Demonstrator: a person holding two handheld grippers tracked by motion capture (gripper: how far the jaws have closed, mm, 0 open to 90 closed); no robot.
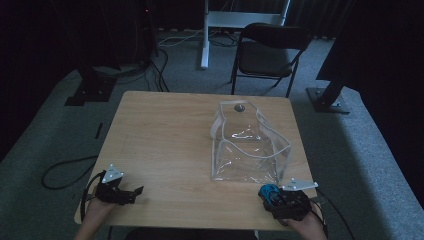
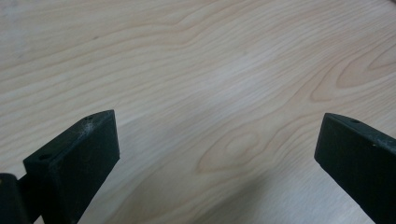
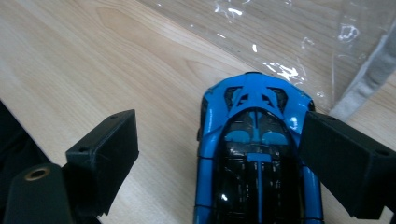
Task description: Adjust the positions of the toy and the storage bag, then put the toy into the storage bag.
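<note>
Two tongs sit at the near edge of the counter, one in each of our hands. Our left tongs rest at the near left corner, jaws spread wide over bare wood, nothing between them. Our right tongs are at the near right corner, with a blue toy car lying between their jaws. Those jaws are spread: the right-hand one, as the right gripper view shows it, is against the car's side, while the other stands clear of it with wood showing in the gap. The car rests on the counter, its far end pointing at a clear bag, which stands just beyond it on the right half of the counter, with a white trim and a snap on its far flap. Beyond the far edge, a dark chair stands on the grey floor.
</note>
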